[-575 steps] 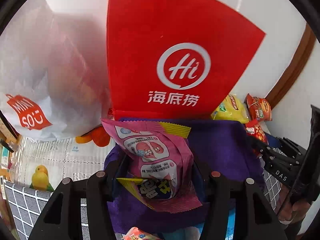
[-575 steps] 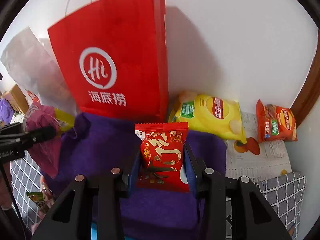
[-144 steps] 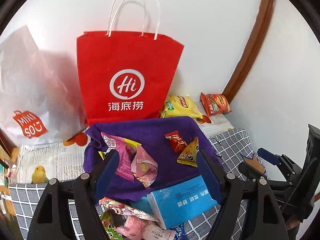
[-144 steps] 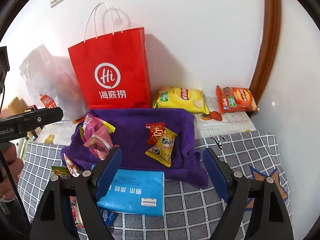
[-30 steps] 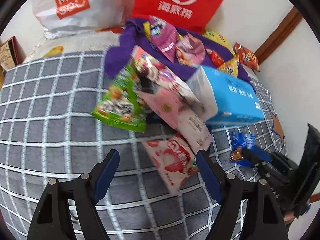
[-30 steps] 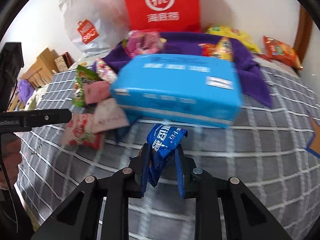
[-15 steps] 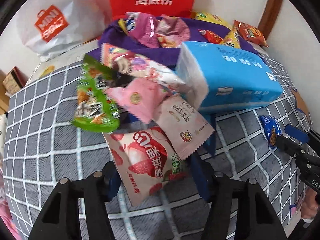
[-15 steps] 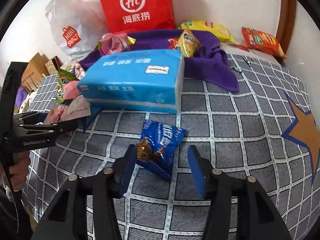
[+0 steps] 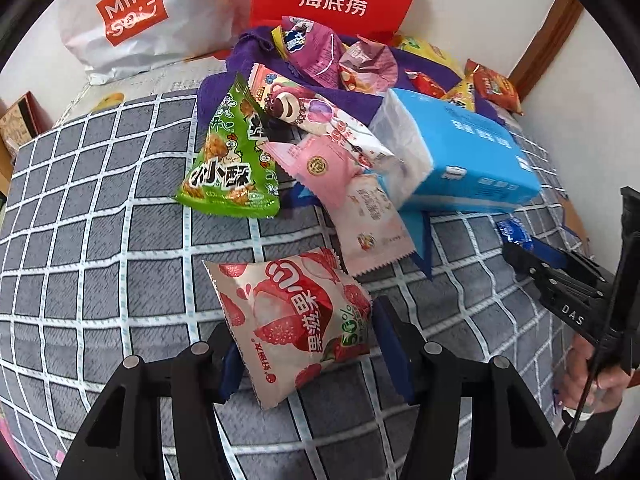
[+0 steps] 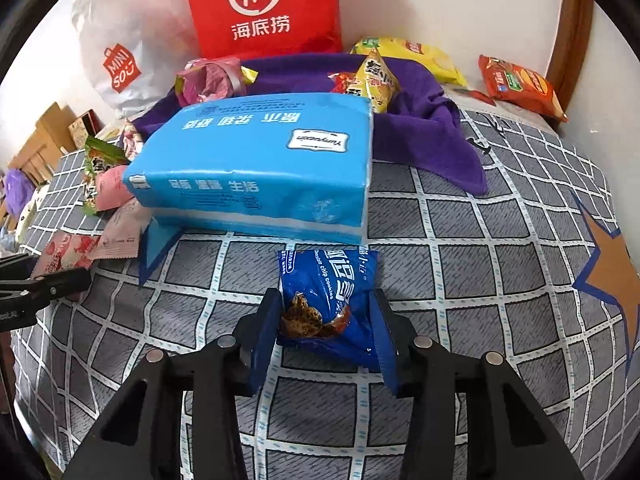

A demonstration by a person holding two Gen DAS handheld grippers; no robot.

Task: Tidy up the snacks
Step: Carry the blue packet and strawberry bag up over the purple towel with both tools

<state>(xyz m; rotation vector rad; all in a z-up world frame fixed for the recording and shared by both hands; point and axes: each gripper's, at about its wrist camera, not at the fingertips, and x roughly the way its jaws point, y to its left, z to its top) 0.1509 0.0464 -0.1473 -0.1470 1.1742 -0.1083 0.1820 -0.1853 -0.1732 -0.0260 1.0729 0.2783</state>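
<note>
The left gripper (image 9: 304,344) brackets the strawberry snack packet (image 9: 294,316) lying flat on the checked blanket (image 9: 100,220), its fingers partly spread at the packet's edges, seemingly without a grip yet. The right gripper (image 10: 326,328) likewise straddles the blue chocolate chip cookie packet (image 10: 328,300) just before the blue tissue pack (image 10: 260,168), apparently poised for pickup toward the purple cloth (image 10: 420,132), where sorted snacks sit.
</note>
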